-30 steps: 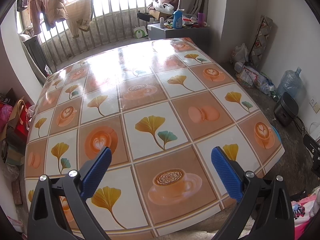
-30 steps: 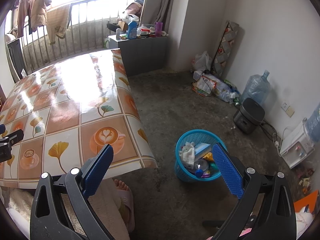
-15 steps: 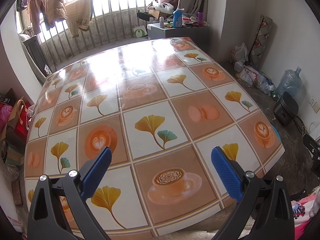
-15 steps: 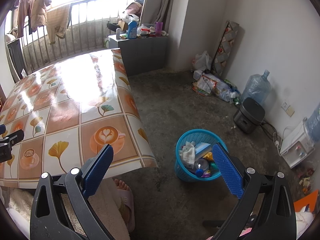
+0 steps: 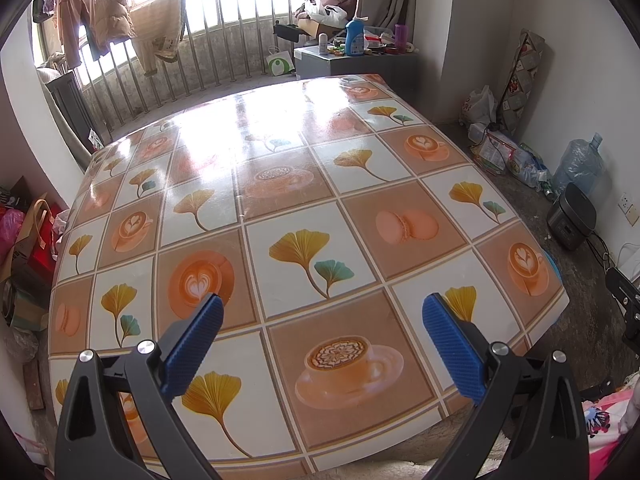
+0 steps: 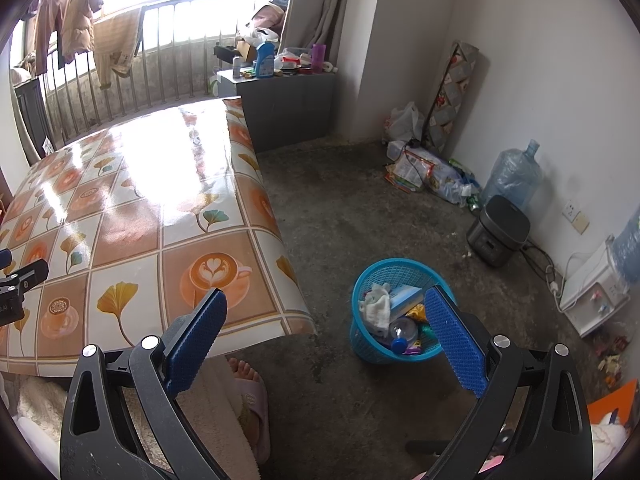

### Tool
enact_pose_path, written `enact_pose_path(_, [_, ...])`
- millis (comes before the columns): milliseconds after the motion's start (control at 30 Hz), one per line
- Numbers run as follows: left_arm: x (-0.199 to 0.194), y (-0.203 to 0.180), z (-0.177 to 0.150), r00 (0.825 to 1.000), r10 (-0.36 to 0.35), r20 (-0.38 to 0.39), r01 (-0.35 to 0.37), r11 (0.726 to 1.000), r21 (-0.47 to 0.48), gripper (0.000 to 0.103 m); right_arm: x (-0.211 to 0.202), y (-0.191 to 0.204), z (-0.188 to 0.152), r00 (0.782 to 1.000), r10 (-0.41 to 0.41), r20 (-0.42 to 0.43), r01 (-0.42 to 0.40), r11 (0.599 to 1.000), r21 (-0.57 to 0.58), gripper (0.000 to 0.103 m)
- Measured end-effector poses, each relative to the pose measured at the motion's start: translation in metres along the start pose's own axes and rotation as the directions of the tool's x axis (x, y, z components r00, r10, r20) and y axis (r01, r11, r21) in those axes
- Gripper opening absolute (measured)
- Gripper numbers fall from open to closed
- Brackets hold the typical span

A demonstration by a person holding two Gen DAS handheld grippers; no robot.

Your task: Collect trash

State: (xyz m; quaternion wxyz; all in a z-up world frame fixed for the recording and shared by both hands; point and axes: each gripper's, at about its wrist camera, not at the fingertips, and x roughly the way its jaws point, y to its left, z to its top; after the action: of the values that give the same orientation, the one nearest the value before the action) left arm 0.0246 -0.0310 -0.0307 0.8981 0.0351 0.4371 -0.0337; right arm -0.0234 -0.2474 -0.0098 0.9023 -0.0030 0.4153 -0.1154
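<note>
While nothing has shifted, both hand-held grippers, left (image 5: 322,312) and right (image 6: 326,308), spread, empty.

My right view has the table (image 6: 132,216) at left and the basket (image 6: 400,276) on the floor at centre right, trash (image 6: 394,308) inside it. A cooker (image 6: 498,230) sits further right, by the wall.
</note>
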Motion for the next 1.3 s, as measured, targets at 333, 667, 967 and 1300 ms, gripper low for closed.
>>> enact_pose_path(333, [-0.0001, -0.0002, 0.0000, 1.000, 0.001, 0.001, -0.001, 1.000, 0.001, 0.098, 0.0001, 0.0000, 0.0001, 1.000, 0.001, 0.000, -0.001, 1.000, 0.000, 0.095])
enact_pose_path(667, [-0.0004, -0.0002, 0.0002, 1.000, 0.000, 0.000, 0.000, 1.000, 0.000, 0.098, 0.0000, 0.0003, 0.0002, 1.000, 0.000, 0.000, 0.000, 1.000, 0.000, 0.095])
enact_pose_path(967, [0.0004, -0.0011, -0.0008, 1.000, -0.001, 0.002, 0.001, 1.000, 0.001, 0.098, 0.0000, 0.0002, 0.0004, 1.000, 0.001, 0.000, -0.001, 1.000, 0.000, 0.095])
enact_pose_path(1300, [0.0002, -0.0013, 0.0015, 1.000, -0.005, 0.008, 0.005, 1.000, 0.008, 0.098, -0.0002, 0.0000, 0.0004, 1.000, 0.001, 0.000, -0.001, 1.000, -0.001, 0.095])
